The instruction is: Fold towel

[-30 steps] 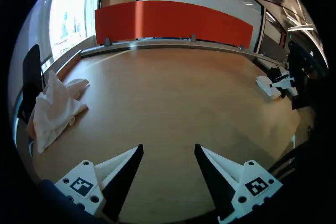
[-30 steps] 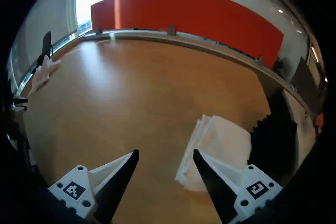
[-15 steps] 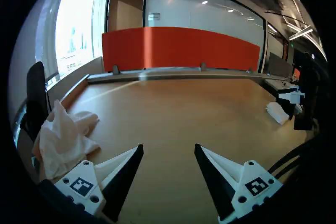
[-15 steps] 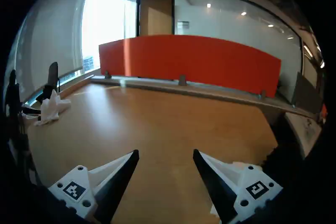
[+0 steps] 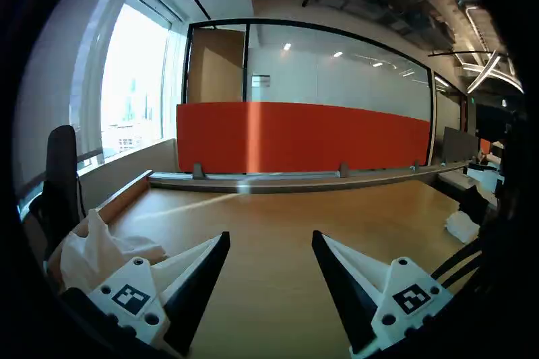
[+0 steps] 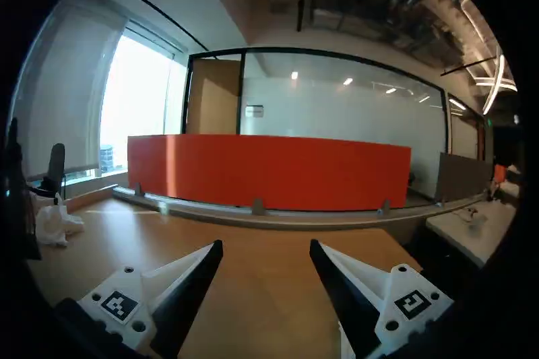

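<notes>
Two views checked, left gripper view first. At the far left of the frame a dark chair point(image 5: 60, 177) stands before a bright window point(image 5: 135, 103). Just below it, at lower left, a crumpled towel point(image 5: 101, 258) lies heaped on the near corner of the wooden table point(image 5: 269, 214), partly behind my left finger. I note the left gripper point(image 5: 269, 234) at bottom centre: released, jaws spread wide, bare table top visible in the gap. Behind it, an orange partition point(image 5: 303, 137) runs along the table's far edge across mid-frame. At the right edge, a small white folded towel point(image 5: 463, 225) rests on the table, well apart from the crumpled one. A dark shape sits just above it; the view there is too distorted for me to say what it is.

Right gripper view. At the left edge I see the chair point(image 6: 55, 170) again, and beside it the crumpled towel point(image 6: 54, 221), small and far off on the table point(image 6: 269, 261). The right gripper point(image 6: 266, 243) sits at bottom centre, likewise released, jaws wide apart and gripping nothing, level over the wood. The orange partition point(image 6: 269, 170) spans mid-frame, with a glass wall point(image 6: 337, 113) above it. Neither gripper touches either towel.
</notes>
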The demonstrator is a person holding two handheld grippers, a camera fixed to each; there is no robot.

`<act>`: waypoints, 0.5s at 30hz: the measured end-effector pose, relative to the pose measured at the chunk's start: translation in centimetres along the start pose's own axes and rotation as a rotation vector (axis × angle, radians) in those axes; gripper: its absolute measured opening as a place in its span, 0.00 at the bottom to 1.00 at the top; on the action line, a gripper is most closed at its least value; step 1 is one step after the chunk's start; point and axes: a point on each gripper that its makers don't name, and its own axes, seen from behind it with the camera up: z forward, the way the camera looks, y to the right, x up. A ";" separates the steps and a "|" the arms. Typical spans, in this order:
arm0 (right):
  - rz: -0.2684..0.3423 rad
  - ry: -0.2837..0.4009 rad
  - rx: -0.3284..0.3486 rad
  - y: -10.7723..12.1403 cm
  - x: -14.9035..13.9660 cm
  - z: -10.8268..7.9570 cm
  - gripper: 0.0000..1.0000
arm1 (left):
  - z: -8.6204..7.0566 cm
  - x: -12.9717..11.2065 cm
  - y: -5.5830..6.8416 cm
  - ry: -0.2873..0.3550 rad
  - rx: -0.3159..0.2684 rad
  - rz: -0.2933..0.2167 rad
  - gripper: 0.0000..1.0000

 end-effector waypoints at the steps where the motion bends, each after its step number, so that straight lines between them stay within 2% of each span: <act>1: -0.003 0.006 -0.007 -0.1 -0.3 0.0 1.00 | 0.4 -0.1 0.0 0.007 -0.001 0.000 0.90; 9: -0.004 0.043 -0.078 0.1 -3.1 0.3 1.00 | 2.6 -2.2 0.2 0.062 -0.010 -0.004 0.90; 15: -0.009 0.057 -0.086 -0.2 -5.4 0.3 1.00 | 3.8 -4.3 0.1 0.084 -0.002 -0.007 0.90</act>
